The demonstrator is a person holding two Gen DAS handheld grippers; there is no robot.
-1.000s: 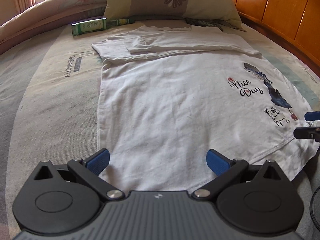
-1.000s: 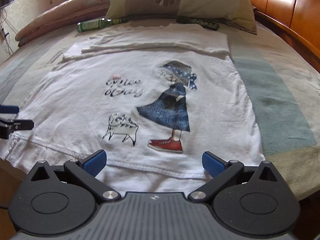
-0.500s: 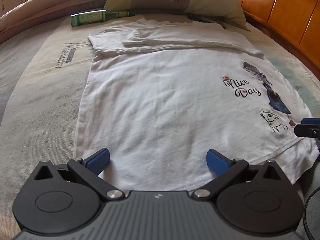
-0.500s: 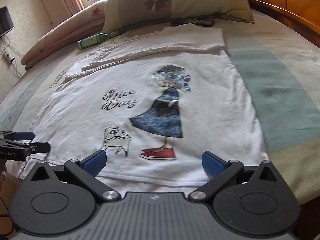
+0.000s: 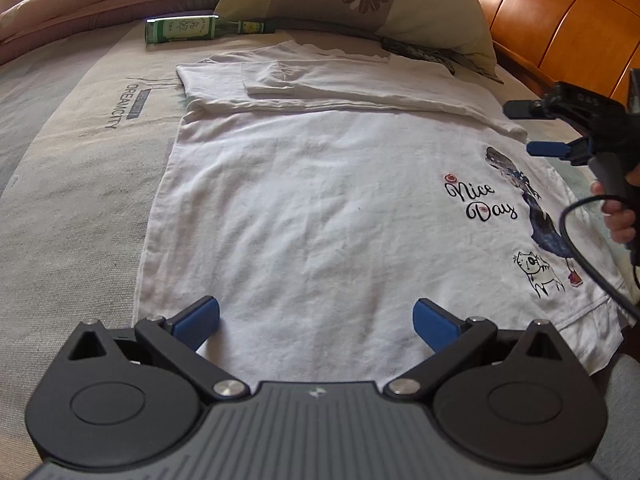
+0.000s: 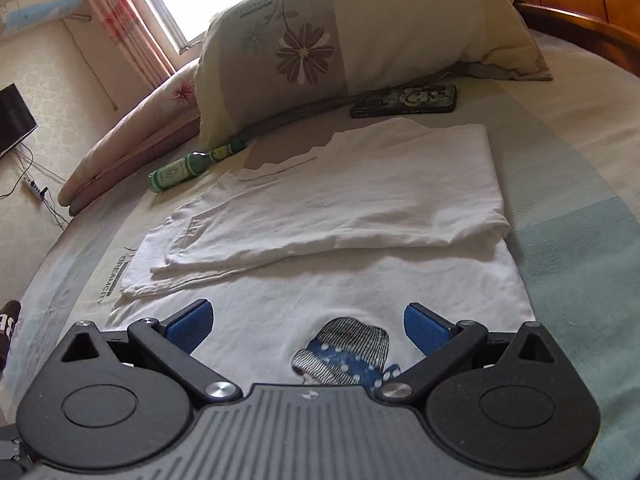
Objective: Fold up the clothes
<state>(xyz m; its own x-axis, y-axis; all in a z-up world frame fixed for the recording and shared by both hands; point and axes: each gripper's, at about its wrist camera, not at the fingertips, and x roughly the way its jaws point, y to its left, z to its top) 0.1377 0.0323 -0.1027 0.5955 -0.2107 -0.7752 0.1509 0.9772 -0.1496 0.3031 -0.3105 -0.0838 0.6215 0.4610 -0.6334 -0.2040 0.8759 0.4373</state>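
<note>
We are holding both grippers' jaws spread wide, empty, over one white T-shirt (image 5: 320, 208). It is lying flat on the bed (image 5: 72, 184), its far part folded over.

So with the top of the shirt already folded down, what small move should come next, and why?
Probably lower the open left gripper onto the T-shirt hem just beneath it. The right gripper, also open, hovers over the print, and neither one grips cloth yet.

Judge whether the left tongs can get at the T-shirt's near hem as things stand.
Probably yes: the left tongs stand open just above the T-shirt hem, with nothing between; the right tongs hover off to the side.
</note>
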